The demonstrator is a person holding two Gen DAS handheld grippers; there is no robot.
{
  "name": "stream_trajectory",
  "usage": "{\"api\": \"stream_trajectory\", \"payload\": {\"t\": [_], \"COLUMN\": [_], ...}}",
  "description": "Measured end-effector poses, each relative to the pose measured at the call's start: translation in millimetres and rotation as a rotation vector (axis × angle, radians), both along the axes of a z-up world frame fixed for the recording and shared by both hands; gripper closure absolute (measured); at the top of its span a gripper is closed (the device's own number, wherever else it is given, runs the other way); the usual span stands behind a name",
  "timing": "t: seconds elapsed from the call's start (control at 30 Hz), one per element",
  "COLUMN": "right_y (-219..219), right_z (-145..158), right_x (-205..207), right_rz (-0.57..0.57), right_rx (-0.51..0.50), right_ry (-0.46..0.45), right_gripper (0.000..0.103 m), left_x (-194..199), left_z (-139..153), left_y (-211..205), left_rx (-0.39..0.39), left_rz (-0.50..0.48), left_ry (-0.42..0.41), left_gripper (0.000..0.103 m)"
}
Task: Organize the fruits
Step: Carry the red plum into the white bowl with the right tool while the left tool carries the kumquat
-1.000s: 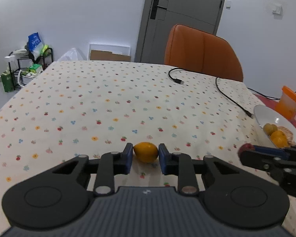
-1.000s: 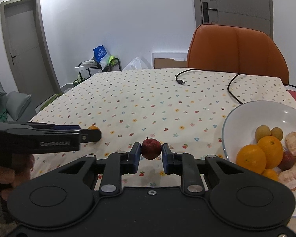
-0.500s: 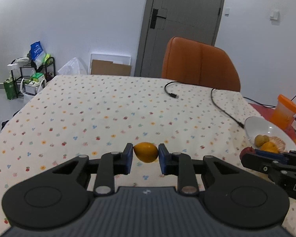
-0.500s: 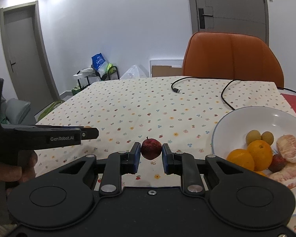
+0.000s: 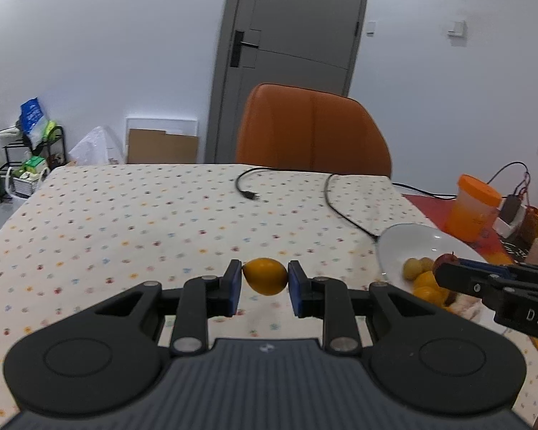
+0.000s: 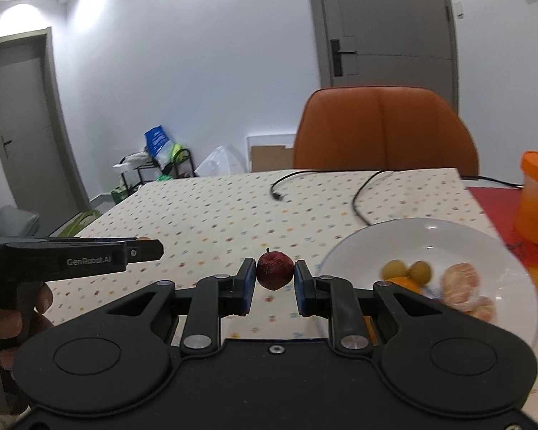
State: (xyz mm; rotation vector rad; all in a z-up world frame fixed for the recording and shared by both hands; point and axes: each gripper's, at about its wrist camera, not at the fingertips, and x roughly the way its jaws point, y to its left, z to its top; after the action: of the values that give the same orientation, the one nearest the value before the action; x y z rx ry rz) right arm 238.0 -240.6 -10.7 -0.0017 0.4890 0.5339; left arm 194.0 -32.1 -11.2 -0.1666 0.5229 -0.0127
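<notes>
My left gripper [image 5: 264,276] is shut on a yellow lemon [image 5: 265,276] and holds it above the flowered tablecloth. My right gripper [image 6: 275,275] is shut on a small dark red apple [image 6: 274,270], also lifted, left of the white bowl [image 6: 376,236]. The bowl holds oranges, two small green fruits [image 6: 407,269] and peeled citrus [image 6: 462,285]. In the left wrist view the bowl [image 5: 405,238] lies to the right, with the right gripper and its apple [image 5: 446,261] over it. The left gripper shows side-on at the left of the right wrist view [image 6: 143,249].
A black cable [image 5: 344,211] crosses the far part of the table. An orange chair [image 5: 312,132] stands behind the table. An orange-lidded container [image 5: 473,208] sits on a red mat at the right, past the bowl. A rack with bags [image 5: 21,165] stands far left.
Both grippers have risen from the table with their fruit and tilted up. The bowl now sits lower and nearer in both views.
</notes>
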Motion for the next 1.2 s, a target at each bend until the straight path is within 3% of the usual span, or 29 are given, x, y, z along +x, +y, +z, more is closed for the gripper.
{"api": "stream_trajectory", "payload": {"t": [0.83,1.2], "right_y": [-92,-120], "right_z": [0,-10], "right_x": [4,5], "right_rz": [-0.193,-0.257], "right_rx": [0.009,0.018], "right_ry": [-0.018,0.000], "right_gripper": [0.082,0.082], "left_x": [32,31], "left_z": [5,-2], "left_y": [-82,-67], "left_rx": [0.015,0.048], "left_rz": [-0.177,-0.118], "left_ry": [-0.014,0.023], "left_gripper": [0.077,0.073]}}
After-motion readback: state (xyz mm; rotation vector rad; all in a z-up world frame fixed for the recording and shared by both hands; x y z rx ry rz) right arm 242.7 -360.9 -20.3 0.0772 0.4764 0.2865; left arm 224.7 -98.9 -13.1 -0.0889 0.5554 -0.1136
